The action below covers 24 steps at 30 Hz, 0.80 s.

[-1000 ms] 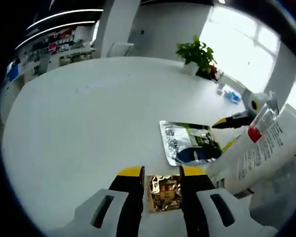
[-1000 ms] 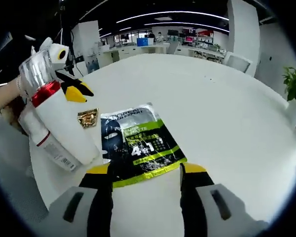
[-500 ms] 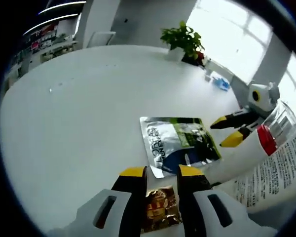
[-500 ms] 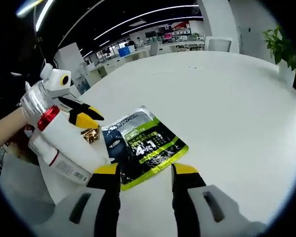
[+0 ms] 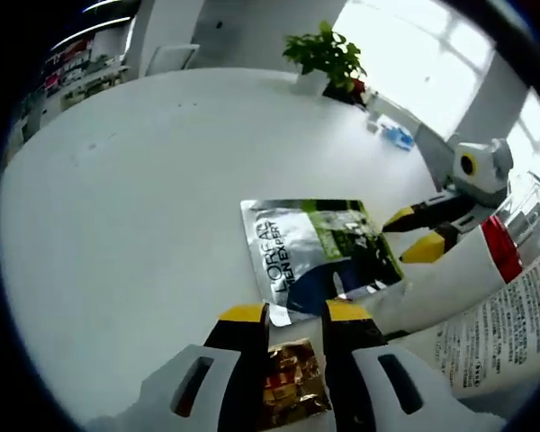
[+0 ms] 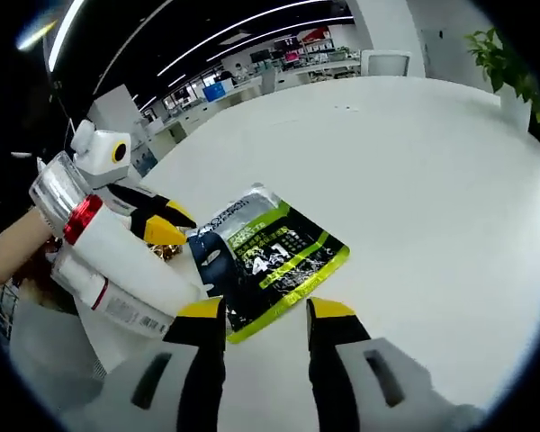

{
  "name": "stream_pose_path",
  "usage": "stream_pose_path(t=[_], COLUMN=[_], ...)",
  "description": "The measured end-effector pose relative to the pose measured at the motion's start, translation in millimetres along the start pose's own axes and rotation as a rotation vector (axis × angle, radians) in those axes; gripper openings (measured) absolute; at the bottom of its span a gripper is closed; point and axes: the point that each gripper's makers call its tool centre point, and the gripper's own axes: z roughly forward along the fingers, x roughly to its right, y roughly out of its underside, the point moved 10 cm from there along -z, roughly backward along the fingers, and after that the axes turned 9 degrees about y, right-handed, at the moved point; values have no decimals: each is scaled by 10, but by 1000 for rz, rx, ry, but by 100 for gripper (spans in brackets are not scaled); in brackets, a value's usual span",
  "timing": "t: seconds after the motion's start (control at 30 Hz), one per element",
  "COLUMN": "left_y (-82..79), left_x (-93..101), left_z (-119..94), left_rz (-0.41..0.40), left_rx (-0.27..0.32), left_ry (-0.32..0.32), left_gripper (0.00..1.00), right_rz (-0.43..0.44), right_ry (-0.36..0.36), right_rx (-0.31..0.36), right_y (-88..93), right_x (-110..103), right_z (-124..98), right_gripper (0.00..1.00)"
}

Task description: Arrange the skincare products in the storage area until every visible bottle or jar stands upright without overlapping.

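You are working over a broad white round table (image 5: pixel 117 225) in an open office, with a green potted plant (image 5: pixel 324 56) at its far edge by the bright windows.

A flat silver, black and green foil sachet (image 5: pixel 317 256) lies label-up on the table. Just beside it, toward you, lie two white plastic tubes; the upper one, with a red band and clear cap (image 6: pixel 117 256), rests on the printed one (image 6: pixel 108 301), so they overlap and neither stands upright.

Your left gripper (image 5: pixel 294 315) has its yellow-tipped jaws a narrow gap apart, straddling a small crinkled gold foil packet (image 5: pixel 288 391); whether they actually touch it, you cannot tell. Since half a second ago the gap looks much the same, and the packet sits in the same place between the jaws.

Your right gripper (image 6: pixel 263 310) has its jaws spread, empty, at the near edge of the sachet. A second ago they stood wider; they have drawn closer together. The sachet and tubes lie as they did.
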Motion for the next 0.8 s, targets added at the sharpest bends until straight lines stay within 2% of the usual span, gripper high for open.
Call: stream_pose_path(t=[0.1, 0.17, 0.33, 0.37, 0.57, 0.67, 0.7, 0.8], left_y=[3, -12, -1, -15, -46, -68, -68, -59], left_x=[-7, -21, -18, -22, 47, 1, -11, -55], left_z=[-1, -15, -3, -6, 21, 22, 12, -13], left_rz=[-17, -13, -13, -5, -20, -54, -88, -103], left_rx=[-4, 14, -10, 7, 5, 15, 21, 32], left_ry=[0, -28, -30, -39, -16, -22, -24, -29], left_gripper=[19, 21, 24, 24, 23, 20, 18, 12], right_rz=[19, 17, 25, 25, 38, 52, 60, 88], right_ry=[-14, -17, -21, -19, -24, -30, -31, -39], right_rx=[13, 15, 17, 19, 25, 28, 29, 36], right_y=[8, 13, 9, 8, 13, 17, 19, 30], right_x=[-15, -17, -12, -10, -4, 14, 21, 43], right_z=[8, 7, 6, 7, 8, 6, 6, 2], right_gripper=[34, 34, 33, 33, 33, 33, 33, 32])
